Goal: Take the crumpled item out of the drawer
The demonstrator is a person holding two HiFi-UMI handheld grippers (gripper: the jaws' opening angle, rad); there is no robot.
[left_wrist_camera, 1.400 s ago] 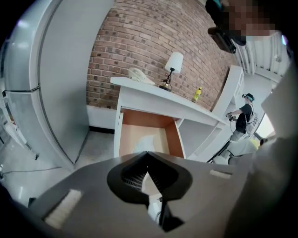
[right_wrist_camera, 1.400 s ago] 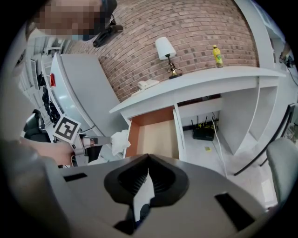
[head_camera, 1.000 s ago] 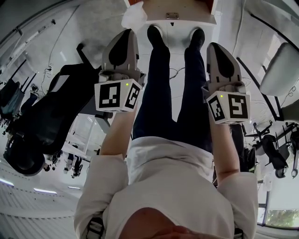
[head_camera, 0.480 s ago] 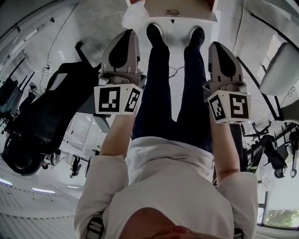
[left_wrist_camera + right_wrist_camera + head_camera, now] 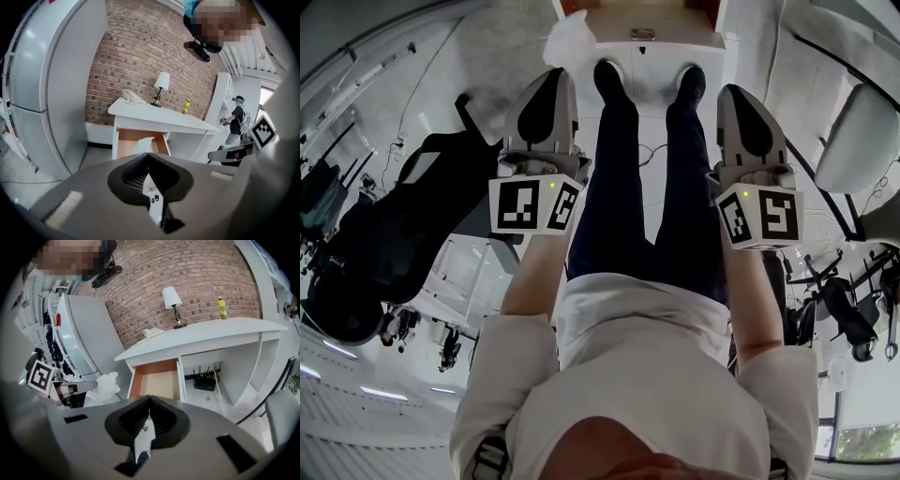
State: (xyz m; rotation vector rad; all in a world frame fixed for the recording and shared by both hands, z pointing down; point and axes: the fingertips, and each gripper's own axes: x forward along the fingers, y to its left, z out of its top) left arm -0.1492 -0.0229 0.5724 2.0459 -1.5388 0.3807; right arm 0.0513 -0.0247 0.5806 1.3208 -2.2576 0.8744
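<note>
The crumpled white item [image 5: 570, 37] sits at the tip of my left gripper [image 5: 559, 69], outside the drawer. In the left gripper view the same crumpled item [image 5: 144, 144] sticks out just past that left gripper [image 5: 149, 155], whose jaws are shut on it. From the right gripper view the crumpled item [image 5: 108, 383] hangs left of the open drawer [image 5: 157, 385], whose wooden inside is bare. My right gripper [image 5: 150, 397] is shut with nothing between its jaws. In the head view the right gripper [image 5: 727, 90] hangs beside the person's right leg, short of the drawer [image 5: 642, 19].
The white desk [image 5: 201, 336] carries a lamp [image 5: 172, 298], a yellow bottle [image 5: 221, 308] and a phone [image 5: 152, 333]. A black router [image 5: 205, 380] lies under it. A tall grey fridge [image 5: 47, 84] stands left of the desk. A black chair [image 5: 394, 234] and a white chair [image 5: 853, 141] flank the person.
Both grippers stay almost where they were, the left still shut on the crumpled item. The desk and drawer sit slightly higher in the head view.
</note>
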